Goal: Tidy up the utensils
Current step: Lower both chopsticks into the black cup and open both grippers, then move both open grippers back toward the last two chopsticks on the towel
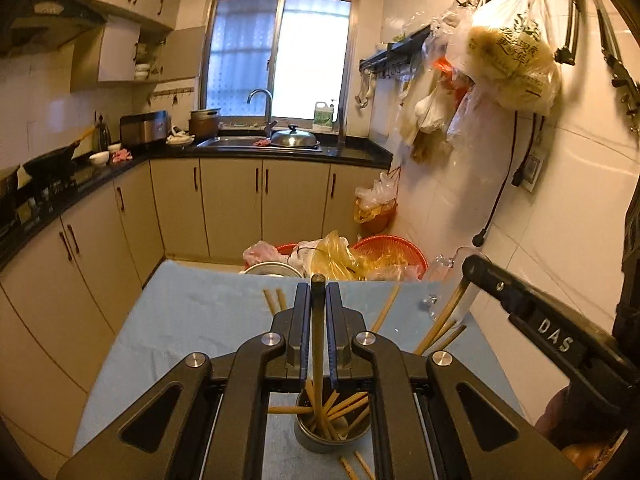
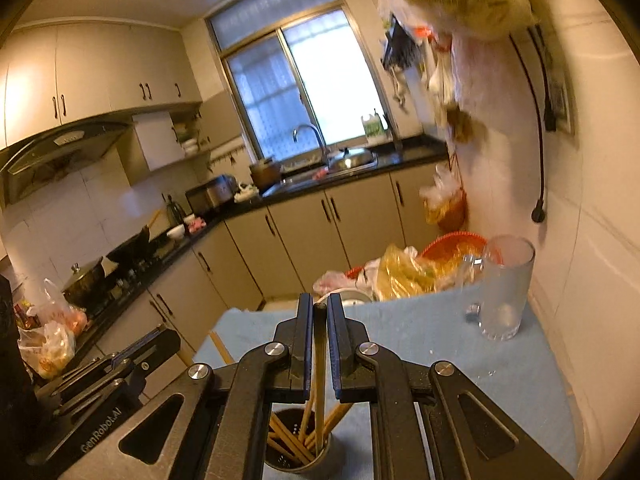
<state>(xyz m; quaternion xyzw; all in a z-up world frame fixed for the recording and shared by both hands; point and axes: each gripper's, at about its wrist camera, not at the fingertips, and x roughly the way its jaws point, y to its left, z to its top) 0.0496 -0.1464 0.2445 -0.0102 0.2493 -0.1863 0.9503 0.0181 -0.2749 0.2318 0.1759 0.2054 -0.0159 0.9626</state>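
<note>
My left gripper [image 1: 319, 292] is shut on a chopstick [image 1: 318, 344] held upright, its lower end inside the metal holder cup [image 1: 332, 430], which holds several chopsticks. My right gripper [image 2: 320, 310] is shut on another chopstick [image 2: 320, 364], its lower end in the same metal cup [image 2: 298, 446]. Loose chopsticks [image 1: 274, 300] lie on the blue cloth [image 1: 192, 320] beyond and in front of the cup. The right gripper [image 1: 476, 266] shows at right in the left wrist view, the left gripper [image 2: 160, 336] at left in the right wrist view.
A clear glass mug [image 2: 506, 288] stands at the table's far right. Beyond the far edge sit red baskets [image 1: 394, 250] with plastic bags. A tiled wall [image 1: 560, 200] with hanging bags runs along the right. Kitchen cabinets [image 1: 232, 200] stand behind.
</note>
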